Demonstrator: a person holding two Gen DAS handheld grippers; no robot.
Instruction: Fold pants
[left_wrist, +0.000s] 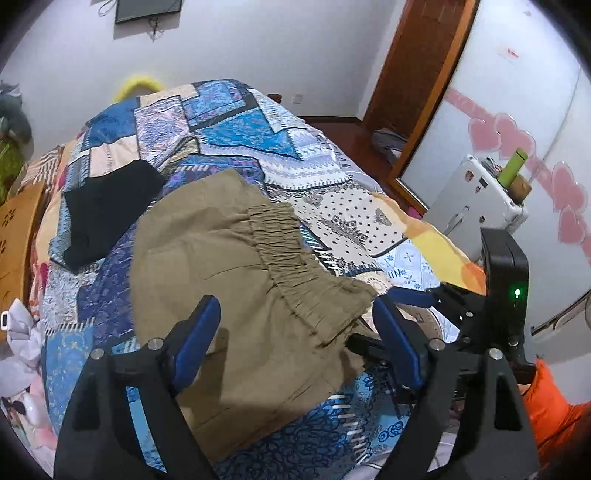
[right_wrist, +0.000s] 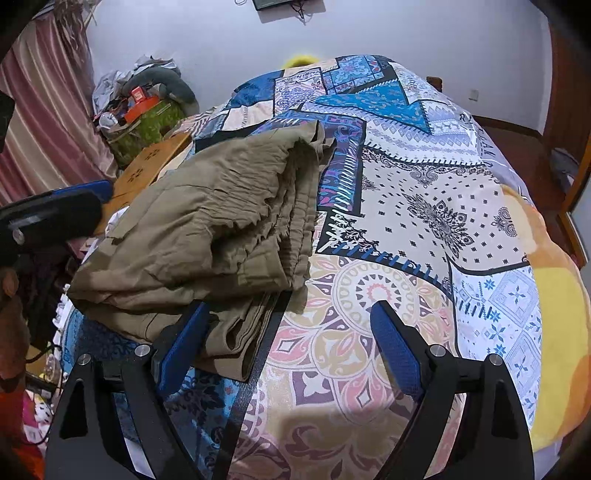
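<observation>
Olive-brown pants (left_wrist: 229, 280) lie folded on the patterned bed cover (left_wrist: 332, 206), elastic waistband toward the right. My left gripper (left_wrist: 295, 314) is open above the near part of the pants, holding nothing. The other gripper's body (left_wrist: 498, 295) shows at the right of the left wrist view. In the right wrist view the pants (right_wrist: 207, 229) lie as a layered stack at the left. My right gripper (right_wrist: 291, 317) is open and empty, its left finger (right_wrist: 181, 347) over the stack's near corner and its right finger over the bare cover (right_wrist: 424, 206).
A black folded garment (left_wrist: 103, 214) lies on the bed beyond the pants. A wooden stool (right_wrist: 147, 166) and a cluttered green box (right_wrist: 144, 122) stand left of the bed. A white appliance with a green bottle (left_wrist: 513, 170) and a wooden door frame (left_wrist: 417, 92) are on the right.
</observation>
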